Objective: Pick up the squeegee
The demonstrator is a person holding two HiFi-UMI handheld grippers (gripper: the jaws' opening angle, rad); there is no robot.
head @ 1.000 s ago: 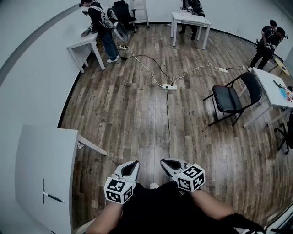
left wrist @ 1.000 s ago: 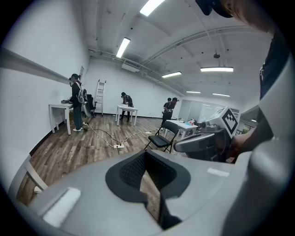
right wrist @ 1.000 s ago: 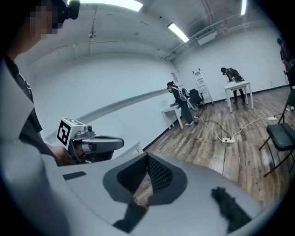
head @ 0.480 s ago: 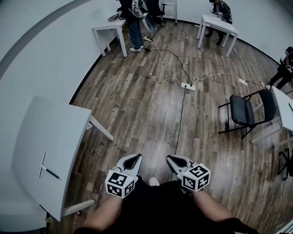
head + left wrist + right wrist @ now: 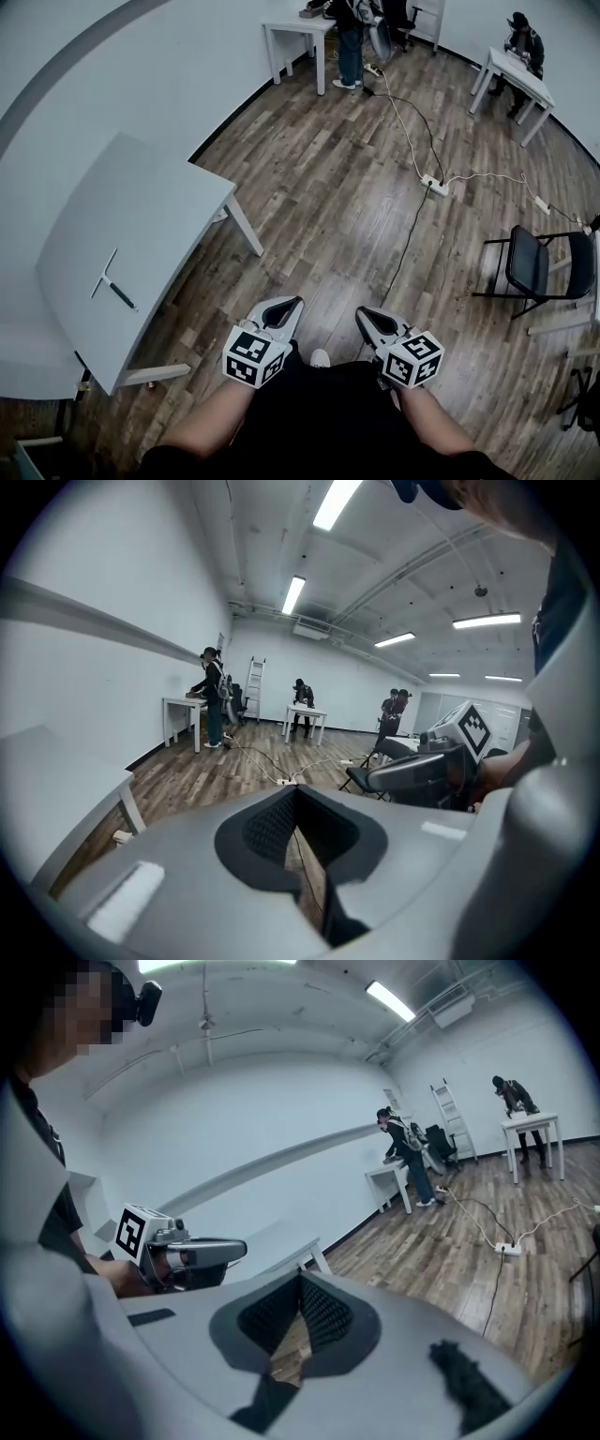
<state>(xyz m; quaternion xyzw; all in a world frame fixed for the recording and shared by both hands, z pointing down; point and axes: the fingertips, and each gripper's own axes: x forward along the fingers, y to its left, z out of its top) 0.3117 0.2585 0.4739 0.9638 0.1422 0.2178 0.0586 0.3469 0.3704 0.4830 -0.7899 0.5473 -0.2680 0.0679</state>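
The squeegee (image 5: 114, 283) lies flat on the table (image 5: 159, 206), in its near half toward the wall-side edge. The left gripper (image 5: 292, 303) and right gripper (image 5: 364, 314) are well apart from it. Both are pressed together and empty, held close to the body, probably only being carried on the approach.

Squeegee (image 5: 111, 279): one. Claws: two, left claw (image 5: 292, 304), right claw (image 5: 363, 313). White tables (image 5: 141, 216) (image 5: 286, 26) (image 5: 520, 71): three visible. Folding chair (image 5: 525, 267): one. Power strips (image 5: 433, 185) (image 5: 542, 202): two.

No text, label or number appears readable anywhere here.
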